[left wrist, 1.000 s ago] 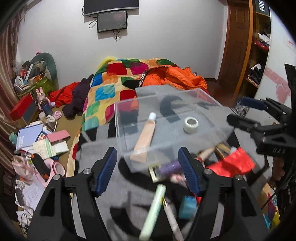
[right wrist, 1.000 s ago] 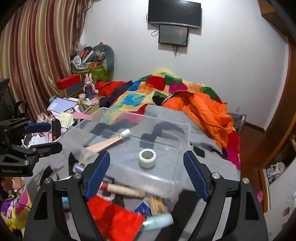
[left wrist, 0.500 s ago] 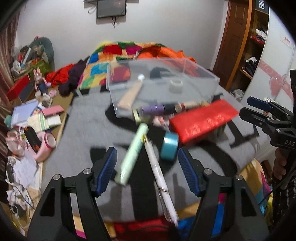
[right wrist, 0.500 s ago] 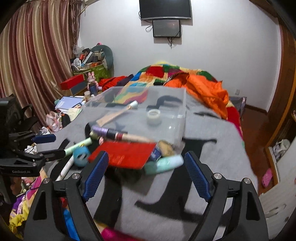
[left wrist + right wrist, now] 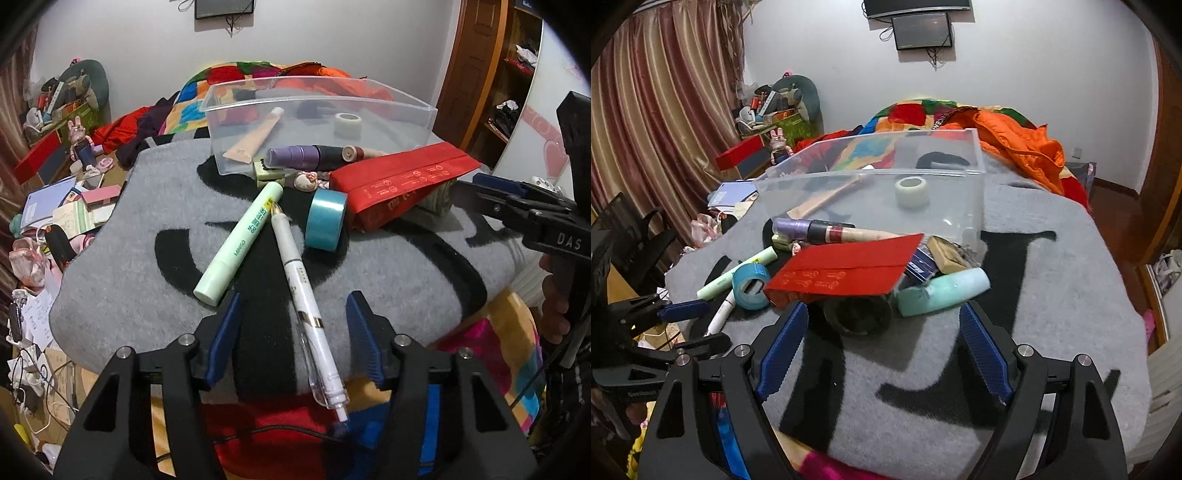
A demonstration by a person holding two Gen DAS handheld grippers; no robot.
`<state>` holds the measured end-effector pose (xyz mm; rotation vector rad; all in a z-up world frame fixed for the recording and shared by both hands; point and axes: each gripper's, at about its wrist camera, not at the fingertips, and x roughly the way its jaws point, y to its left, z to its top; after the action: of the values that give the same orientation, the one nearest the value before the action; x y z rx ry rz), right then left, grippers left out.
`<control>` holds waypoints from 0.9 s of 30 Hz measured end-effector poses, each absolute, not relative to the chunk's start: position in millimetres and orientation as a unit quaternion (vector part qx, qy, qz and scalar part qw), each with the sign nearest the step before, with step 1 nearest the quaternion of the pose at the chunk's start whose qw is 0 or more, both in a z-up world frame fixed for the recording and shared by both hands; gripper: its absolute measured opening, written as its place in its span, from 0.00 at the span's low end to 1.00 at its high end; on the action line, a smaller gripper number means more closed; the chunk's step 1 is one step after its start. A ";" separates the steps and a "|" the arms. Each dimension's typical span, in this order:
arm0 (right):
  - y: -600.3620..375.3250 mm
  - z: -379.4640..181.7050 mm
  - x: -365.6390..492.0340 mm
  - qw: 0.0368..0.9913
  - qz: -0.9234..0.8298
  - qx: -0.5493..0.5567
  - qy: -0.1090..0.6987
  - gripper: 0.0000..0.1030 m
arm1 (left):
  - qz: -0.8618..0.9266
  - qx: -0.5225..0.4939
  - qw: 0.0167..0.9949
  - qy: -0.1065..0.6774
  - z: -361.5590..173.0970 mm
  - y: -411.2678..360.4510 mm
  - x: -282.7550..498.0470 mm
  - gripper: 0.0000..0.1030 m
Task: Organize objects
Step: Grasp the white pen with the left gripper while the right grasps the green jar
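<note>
A clear plastic bin (image 5: 321, 99) on the grey blanket (image 5: 388, 266) holds a beige tube (image 5: 255, 138) and a white tape roll (image 5: 347, 124). In front of it lie a purple-and-black tube (image 5: 306, 155), a red packet (image 5: 402, 181), a blue tape roll (image 5: 327, 219), a pale green tube (image 5: 240, 240) and a white pen (image 5: 295, 269). My left gripper (image 5: 294, 334) straddles the pen's lower half. Its jaws are closing, and the pads stand clear of the pen. My right gripper (image 5: 882, 350) is open just short of a dark round thing (image 5: 858, 315) and a teal tube (image 5: 942, 291).
Books, boxes and cables (image 5: 66, 210) litter the floor on the left. Behind the bin are a colourful quilt and an orange jacket (image 5: 1023, 147). A striped curtain (image 5: 646, 129) hangs at the left, and wooden shelves (image 5: 517, 74) stand at the right. The blanket's near edge drops off under both grippers.
Both grippers drew back from the bin and sank toward the blanket's near edge. The left jaws narrowed, and the white pen now lies between them. The right jaws stayed wide.
</note>
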<state>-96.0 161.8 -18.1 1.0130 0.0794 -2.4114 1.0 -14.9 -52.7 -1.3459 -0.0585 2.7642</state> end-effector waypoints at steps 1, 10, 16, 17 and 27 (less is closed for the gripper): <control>159.4 -19.2 -95.4 0.260 -0.890 0.374 0.032 0.79 | 0.899 -0.436 0.033 -0.017 -52.5 -14.3 0.2 0.47; 140.1 -21.3 -90.3 0.260 -0.892 0.365 0.064 0.53 | 0.903 -0.427 0.043 -0.009 -54.4 -10.6 -11.5 0.29; 142.5 -19.8 -88.9 0.262 -0.892 0.362 0.064 0.37 | 0.907 -0.419 0.043 0.001 -52.8 -10.1 -5.3 0.10; 143.5 -19.1 -87.7 0.262 -0.893 0.360 0.065 0.37 | 0.907 -0.419 0.043 0.001 -53.5 -10.7 -4.8 0.10; 165.3 1.9 -69.7 0.245 -0.910 0.331 0.052 0.37 | 0.916 -0.399 0.032 -0.028 -37.6 -26.1 -1.3 0.10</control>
<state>-69.7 165.3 1.9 0.9047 0.1427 -2.4827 -1.3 -26.1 -37.6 -1.2290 -0.0866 2.8206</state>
